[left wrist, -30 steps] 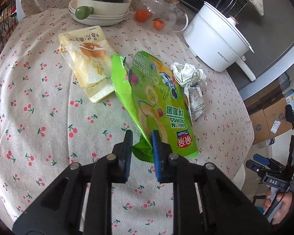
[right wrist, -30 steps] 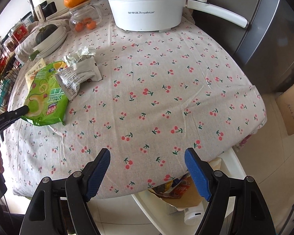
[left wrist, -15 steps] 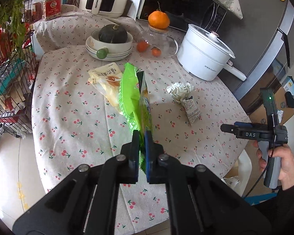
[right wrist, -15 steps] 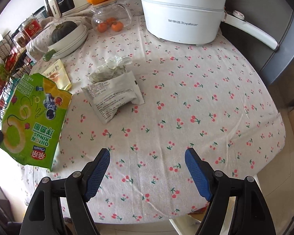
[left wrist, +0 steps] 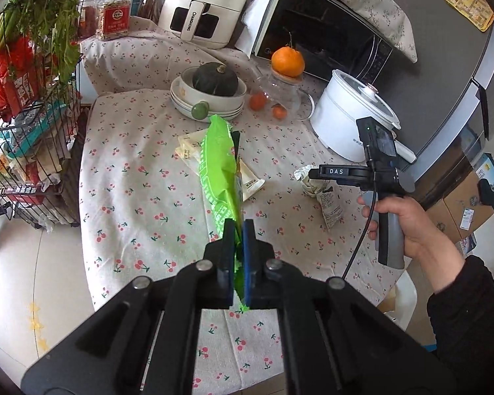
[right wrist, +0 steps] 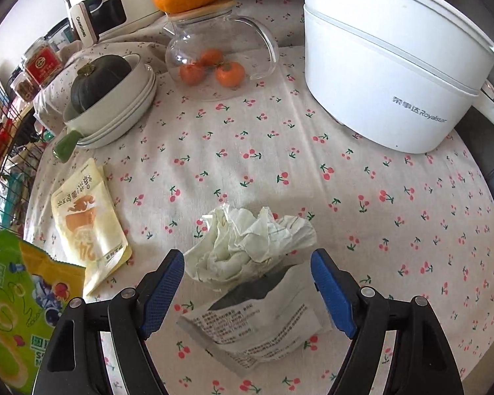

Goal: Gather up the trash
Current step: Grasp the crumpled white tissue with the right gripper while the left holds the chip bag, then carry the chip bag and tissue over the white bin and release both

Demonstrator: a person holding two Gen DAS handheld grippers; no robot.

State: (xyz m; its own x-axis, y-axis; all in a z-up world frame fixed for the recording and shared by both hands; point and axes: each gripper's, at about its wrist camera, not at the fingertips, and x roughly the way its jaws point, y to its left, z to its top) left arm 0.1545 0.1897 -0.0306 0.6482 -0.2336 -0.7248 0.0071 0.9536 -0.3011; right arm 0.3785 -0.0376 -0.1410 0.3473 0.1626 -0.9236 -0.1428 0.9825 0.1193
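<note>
Cherry-print tablecloth [right wrist: 253, 164] covers the round table, with a white pot [right wrist: 378, 65] far ahead of the right claw. Only the left wrist view shows the microwave [left wrist: 322, 33], the air fryer [left wrist: 207, 3] and the wire rack [left wrist: 26, 125]. Its left claw [left wrist: 237, 230] is clamped narrow on the green snack bag [left wrist: 219, 171], held edge-on above the cloth. Only the right wrist view shows the right claw [right wrist: 247, 263] spread wide, a crumpled white wrapper [right wrist: 247, 247] lying between its fingers and a yellow pouch [right wrist: 85, 223] to its left.

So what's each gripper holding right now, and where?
The left gripper pinches the green snack bag by its bottom edge. The right gripper holds nothing.
</note>
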